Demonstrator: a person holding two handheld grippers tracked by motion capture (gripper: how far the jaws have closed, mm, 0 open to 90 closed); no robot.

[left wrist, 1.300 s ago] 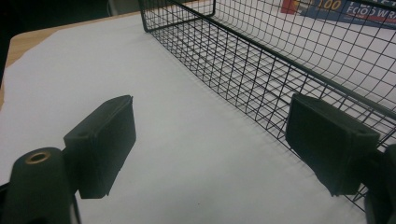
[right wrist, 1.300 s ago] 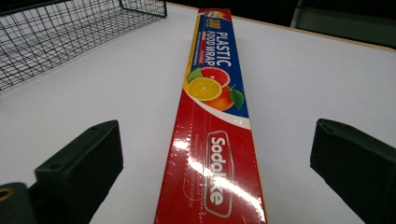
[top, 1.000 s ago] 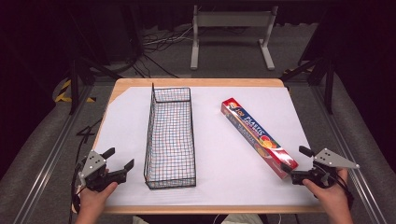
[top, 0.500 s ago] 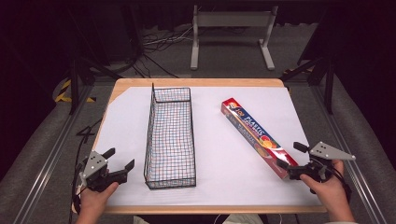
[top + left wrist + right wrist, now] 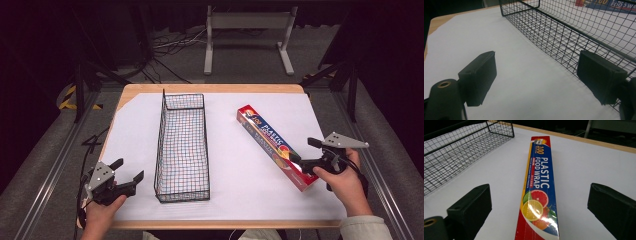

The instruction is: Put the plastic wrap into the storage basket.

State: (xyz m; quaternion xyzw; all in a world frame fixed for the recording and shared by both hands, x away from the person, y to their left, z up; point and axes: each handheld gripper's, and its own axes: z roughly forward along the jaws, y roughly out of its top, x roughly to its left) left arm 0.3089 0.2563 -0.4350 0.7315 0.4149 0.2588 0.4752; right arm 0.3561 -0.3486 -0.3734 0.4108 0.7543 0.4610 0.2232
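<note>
Approach step, likely: right gripper (image 5: 540, 212) open, jaws straddling near end of wrap box (image 5: 537, 192). Next: close squarely. Left gripper (image 5: 536, 77) open beside basket (image 5: 182, 145).

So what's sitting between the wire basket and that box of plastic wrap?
Nothing: the high view shows bare white table cover between the wire basket and plastic wrap box.

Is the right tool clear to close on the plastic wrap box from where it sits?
Probably yes. The right tool is open, its jaws either side of the box at its near end, with bare table cover between them and the basket well off.
</note>
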